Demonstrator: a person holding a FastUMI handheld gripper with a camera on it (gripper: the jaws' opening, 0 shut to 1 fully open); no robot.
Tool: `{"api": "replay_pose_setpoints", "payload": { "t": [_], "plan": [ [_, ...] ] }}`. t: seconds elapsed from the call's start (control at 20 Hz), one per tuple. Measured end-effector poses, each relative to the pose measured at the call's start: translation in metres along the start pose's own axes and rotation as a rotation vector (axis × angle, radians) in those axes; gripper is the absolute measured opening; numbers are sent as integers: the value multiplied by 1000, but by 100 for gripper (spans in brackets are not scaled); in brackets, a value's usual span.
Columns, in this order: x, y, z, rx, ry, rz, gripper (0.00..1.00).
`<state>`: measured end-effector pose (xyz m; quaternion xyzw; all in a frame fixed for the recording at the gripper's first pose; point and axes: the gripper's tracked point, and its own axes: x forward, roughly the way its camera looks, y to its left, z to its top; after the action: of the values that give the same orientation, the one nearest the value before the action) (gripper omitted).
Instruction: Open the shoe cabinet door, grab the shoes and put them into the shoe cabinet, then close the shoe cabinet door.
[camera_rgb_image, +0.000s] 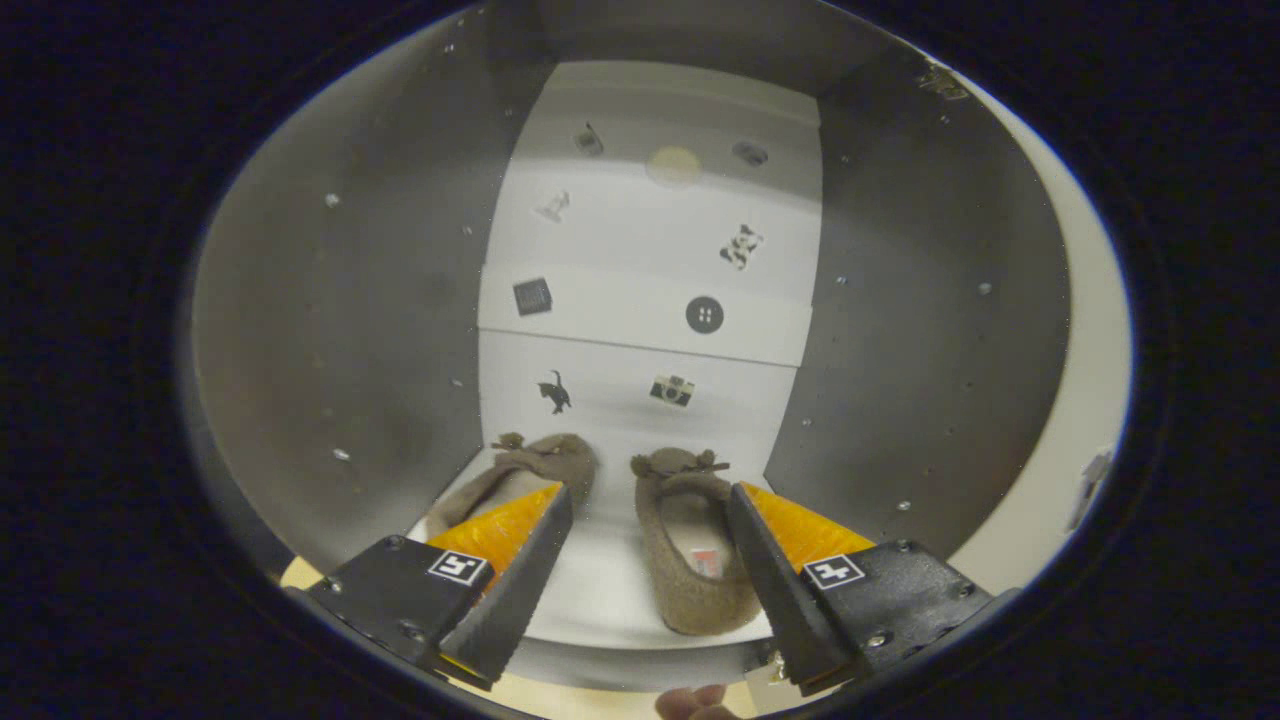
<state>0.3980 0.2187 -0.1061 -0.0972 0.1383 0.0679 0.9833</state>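
With both slippers (640, 520) already on the floor of the open shoe cabinet (330, 330), the gripper (648, 510) hangs at its mouth, fingers spread and empty, and the job seemingly left is shutting the door.
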Motion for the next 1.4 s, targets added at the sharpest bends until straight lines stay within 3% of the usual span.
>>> {"api": "replay_pose_setpoints", "payload": {
  "t": [0.25, 0.55, 0.7, 0.85, 1.4],
  "plan": [
    [-101, -6, 47, -34, -109, -30, 100],
    [-227, -5, 92, -16, -198, 50, 100],
    [-290, -1, 104, -21, -239, 140, 100],
    [-343, -25, 121, -35, -317, 111, 100],
    [-473, -85, 104, 49, -356, 176, 100]
  ]
}}
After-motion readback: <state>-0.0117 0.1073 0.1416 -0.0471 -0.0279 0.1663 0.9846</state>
